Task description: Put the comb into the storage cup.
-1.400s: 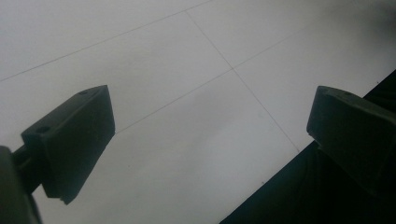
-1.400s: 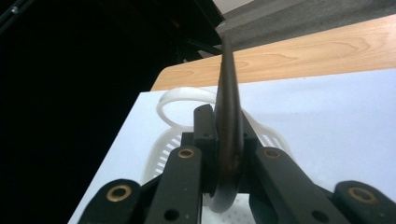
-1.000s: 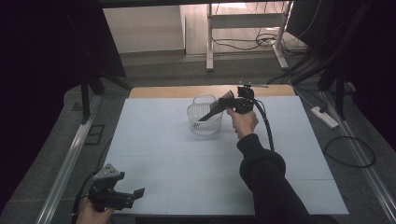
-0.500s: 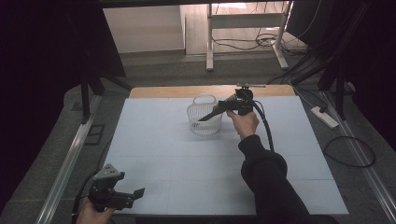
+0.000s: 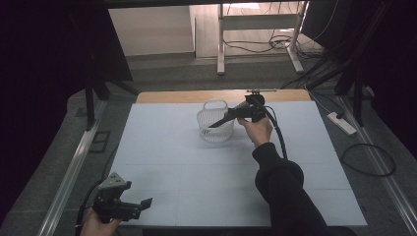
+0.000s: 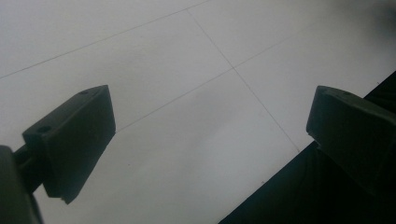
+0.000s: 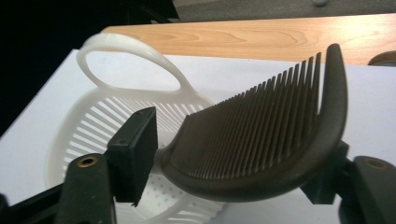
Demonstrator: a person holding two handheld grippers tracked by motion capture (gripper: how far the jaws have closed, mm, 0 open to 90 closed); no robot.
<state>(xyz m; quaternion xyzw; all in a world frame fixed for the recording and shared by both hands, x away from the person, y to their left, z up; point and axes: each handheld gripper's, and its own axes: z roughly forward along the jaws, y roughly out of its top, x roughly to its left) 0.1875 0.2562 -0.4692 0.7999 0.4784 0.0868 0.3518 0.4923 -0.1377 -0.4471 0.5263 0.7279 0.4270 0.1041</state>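
A dark comb (image 5: 223,119) (image 7: 261,140) is held over a white slotted basket (image 5: 206,114) (image 7: 93,126) with a loop handle, at the far middle of the table. My right gripper (image 5: 237,114) (image 7: 233,158) is shut on the comb, whose free end points left and down across the basket's rim. My left gripper (image 5: 142,204) (image 6: 210,121) rests at the table's near left corner, jaws wide apart with nothing between them.
The white table mat (image 5: 172,162) ends in a wooden strip (image 5: 162,96) at the far edge. The person's dark sleeve (image 5: 280,191) crosses the near right part. Stands and cables lie on the floor beyond and to the right.
The right gripper has sunk slightly with the comb, bringing it lower over the basket. The left gripper has stayed where it was.
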